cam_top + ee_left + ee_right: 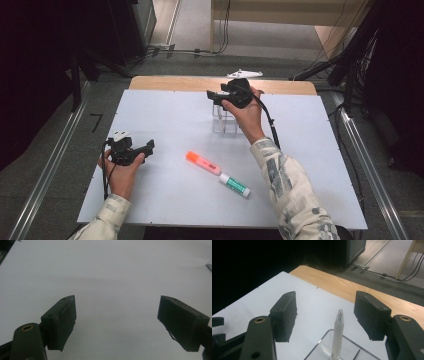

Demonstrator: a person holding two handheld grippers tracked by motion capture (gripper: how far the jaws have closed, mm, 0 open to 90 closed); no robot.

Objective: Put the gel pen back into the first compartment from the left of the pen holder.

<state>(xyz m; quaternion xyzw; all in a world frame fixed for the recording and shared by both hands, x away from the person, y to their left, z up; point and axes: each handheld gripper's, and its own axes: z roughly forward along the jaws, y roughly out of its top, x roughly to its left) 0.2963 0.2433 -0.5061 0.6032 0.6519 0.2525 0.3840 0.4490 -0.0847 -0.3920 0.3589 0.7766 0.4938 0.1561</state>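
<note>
Currently no legible writing. Your right claw stands released above a translucent white pen, upright in the clear plastic holder at desk's far side; left claw released.

I can read no text, label, brand or number anywhere in these views. The orange highlighter, lying just below the middle of the high view, carries a pale patch on its barrel, but it is too small for me to make out any letters. The green-and-white marker just to its lower right has a printed band that is equally illegible from here. On the grey floor at the left edge of the high view I see a dark angular floor mark, which looks like a taped corner mark rather than a character.
</note>
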